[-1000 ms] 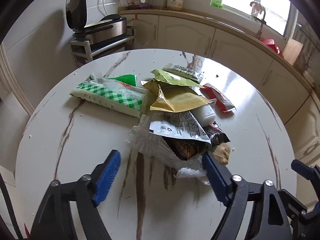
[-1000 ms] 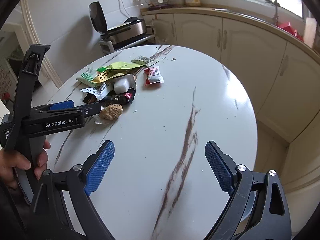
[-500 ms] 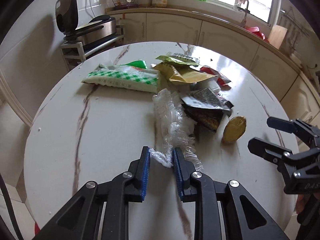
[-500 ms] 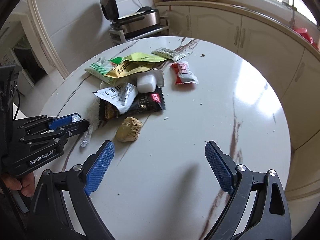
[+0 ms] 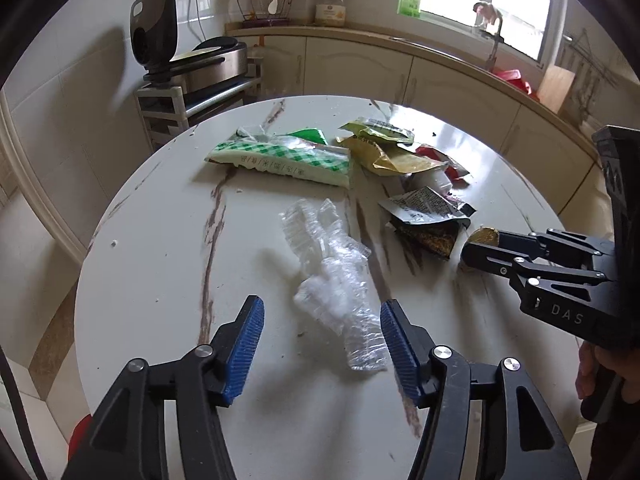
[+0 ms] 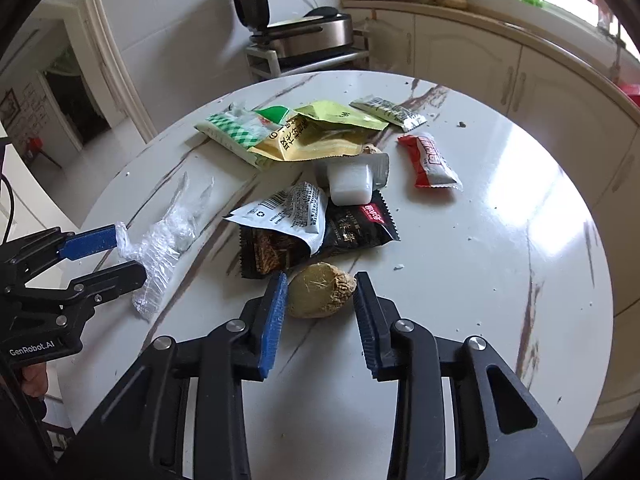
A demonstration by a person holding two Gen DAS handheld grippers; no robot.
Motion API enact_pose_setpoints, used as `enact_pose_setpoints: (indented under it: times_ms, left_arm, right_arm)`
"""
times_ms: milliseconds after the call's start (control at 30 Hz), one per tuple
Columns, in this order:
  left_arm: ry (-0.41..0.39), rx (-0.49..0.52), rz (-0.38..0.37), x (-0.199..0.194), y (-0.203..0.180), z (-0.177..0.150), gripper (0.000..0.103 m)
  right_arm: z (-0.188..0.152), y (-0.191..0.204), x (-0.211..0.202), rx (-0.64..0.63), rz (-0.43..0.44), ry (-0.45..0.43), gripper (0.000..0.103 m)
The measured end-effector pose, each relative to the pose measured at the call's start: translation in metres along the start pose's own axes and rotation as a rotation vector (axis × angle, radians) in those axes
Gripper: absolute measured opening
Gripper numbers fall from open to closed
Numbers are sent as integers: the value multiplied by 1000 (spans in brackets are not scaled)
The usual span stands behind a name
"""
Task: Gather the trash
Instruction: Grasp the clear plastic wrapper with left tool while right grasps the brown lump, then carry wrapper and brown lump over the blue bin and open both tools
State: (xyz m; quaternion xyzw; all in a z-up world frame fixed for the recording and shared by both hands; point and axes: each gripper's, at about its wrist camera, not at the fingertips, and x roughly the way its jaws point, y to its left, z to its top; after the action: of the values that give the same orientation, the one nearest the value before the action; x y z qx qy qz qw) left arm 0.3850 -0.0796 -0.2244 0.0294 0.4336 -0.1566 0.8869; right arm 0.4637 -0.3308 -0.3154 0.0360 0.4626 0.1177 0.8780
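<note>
Dragged nearer, crinkled clear plastic wrap (image 5: pixel 336 280) lies between the opening left tool (image 5: pixel 322 350); right tool (image 6: pixel 320 312) closes around a brown lump (image 6: pixel 320 294).

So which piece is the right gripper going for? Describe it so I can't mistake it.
On the round marble table, find the pile of wrappers in the middle, then its near edge by the black snack wrapper. Just in front lies a brownish-yellow lump, between the closing fingers of the right gripper. It is the only rounded, rough, unprinted piece; all else is flat packaging or clear plastic.
</note>
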Motion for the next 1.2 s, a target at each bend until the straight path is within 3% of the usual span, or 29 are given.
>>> enact_pose_setpoints:
  times_ms: [167,267,333,433,600,800,1000,1100,1200]
  left_arm:
    - [26,-13,24,20,-8,7,57]
    - [25,-17,66,26,-10,7,17]
    - [36,-36,37,24,-11,4,16]
    - [9,-2,58,14,-23,1,16]
    - [-23,41,24,-11,-55,2,16]
    - [-63,147,-57,-38,-131,3,16]
    - [-59,278,-151,-40,-233,0,16]
    - [-44,349,-211,-32,-291,-2,16]
    - [-7,420,-258,-12,-344,-7,16]
  right_arm:
    - [-7,-10,-15,24,35,-21,19]
    - [-13,-18,-24,38,43,-35,17]
    - [-16,-25,-28,60,57,-44,17]
    - [-21,-38,-39,110,86,-70,17]
    - [-39,-57,-66,173,120,-124,17]
    - [-75,-97,-125,251,94,-216,17]
    - [-131,-164,-197,379,-25,-338,17]
    - [-166,-202,-224,456,-128,-357,17]
    - [-201,-238,-236,540,-176,-357,17]
